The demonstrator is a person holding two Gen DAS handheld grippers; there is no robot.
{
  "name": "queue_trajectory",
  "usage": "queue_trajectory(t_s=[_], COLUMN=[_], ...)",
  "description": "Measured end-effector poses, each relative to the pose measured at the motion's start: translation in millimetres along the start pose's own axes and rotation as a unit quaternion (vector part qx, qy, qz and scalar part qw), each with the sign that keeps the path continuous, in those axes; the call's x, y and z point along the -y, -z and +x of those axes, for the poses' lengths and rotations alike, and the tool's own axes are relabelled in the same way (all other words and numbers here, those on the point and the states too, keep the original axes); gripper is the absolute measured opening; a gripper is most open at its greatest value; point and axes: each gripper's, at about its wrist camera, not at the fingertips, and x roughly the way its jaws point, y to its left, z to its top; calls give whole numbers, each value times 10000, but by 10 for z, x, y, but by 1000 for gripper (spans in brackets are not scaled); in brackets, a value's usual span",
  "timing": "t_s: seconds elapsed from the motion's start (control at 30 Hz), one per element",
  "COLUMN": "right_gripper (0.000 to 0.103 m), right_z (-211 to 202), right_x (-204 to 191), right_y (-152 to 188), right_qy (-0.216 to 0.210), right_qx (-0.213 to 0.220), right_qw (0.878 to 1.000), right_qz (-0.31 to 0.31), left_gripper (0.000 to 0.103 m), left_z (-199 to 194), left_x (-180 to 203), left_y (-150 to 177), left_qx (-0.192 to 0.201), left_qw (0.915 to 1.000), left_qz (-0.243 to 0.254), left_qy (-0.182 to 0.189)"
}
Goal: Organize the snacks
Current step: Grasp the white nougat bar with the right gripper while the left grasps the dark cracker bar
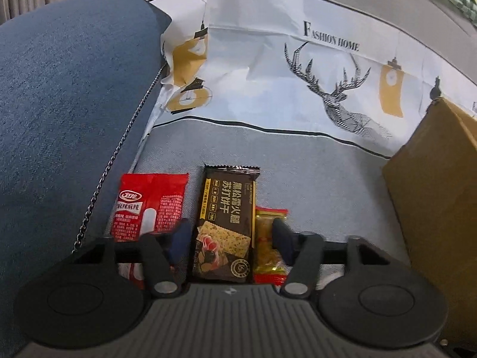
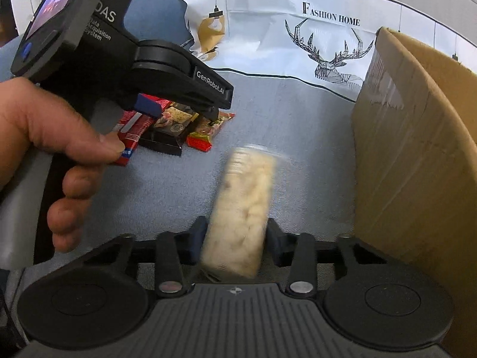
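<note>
Three snacks lie side by side on the grey-blue cloth (image 1: 298, 161): a red packet (image 1: 149, 205), a black cracker packet (image 1: 226, 223) and a yellow-and-red packet (image 1: 268, 250). My left gripper (image 1: 229, 235) is open and straddles the black packet; one finger hangs over the red packet, the other over the yellow one. In the right wrist view, a hand (image 2: 44, 137) holds the left gripper (image 2: 182, 113) above those snacks. My right gripper (image 2: 237, 235) is shut on a long pale snack packet (image 2: 244, 197), which is blurred and points away from me.
A brown cardboard box (image 1: 432, 208) (image 2: 411, 149) stands close on the right. A white bag with a deer print (image 1: 298, 74) (image 2: 313, 44) lies across the back. A blue cushion (image 1: 59, 89) with a metal chain (image 1: 119, 149) fills the left side.
</note>
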Motion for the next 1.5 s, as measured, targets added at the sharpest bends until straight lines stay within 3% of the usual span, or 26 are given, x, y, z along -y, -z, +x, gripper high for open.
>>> queue_trajectory(t_s=[0.07, 0.4, 0.63, 0.77, 1.03, 1.27, 1.33, 1.4, 1.5], right_gripper=[38, 38, 38, 38, 46, 46, 46, 39, 38], right_z=[4, -66, -274, -377, -387, -271, -266, -282, -312], right_x=[-29, -57, -125, -108, -128, -93, -95, -95, -86], right_y=[12, 93, 207, 313, 321, 300, 301, 313, 309], right_qy=[-40, -190, -259, -398, -470, -415, -401, -395, -383], right_qx=[27, 9, -28, -311, -215, -252, -238, -202, -108], right_qw=[10000, 9994, 9983, 9984, 9979, 9984, 9985, 9986, 9987], right_qz=[-53, -301, -523, -272, -388, -285, -293, -295, -305], left_gripper=[41, 41, 41, 43, 54, 53, 43, 43, 43], left_z=[-30, -375, -681, -701, -624, -599, -615, -617, -631], left_x=[0, -29, 17, 84, 242, 256, 259, 222, 182], left_y=[6, 282, 616, 696, 702, 698, 703, 688, 676], left_qx=[-32, -672, -1327, -1385, -1415, -1402, -1370, -1365, -1357], left_qw=[10000, 9975, 9904, 9893, 9886, 9884, 9886, 9893, 9899], left_qz=[48, 173, 19, 276, 486, 545, 611, 496, 391], left_qy=[-79, -125, 400, 366, 191, 205, 137, 172, 152])
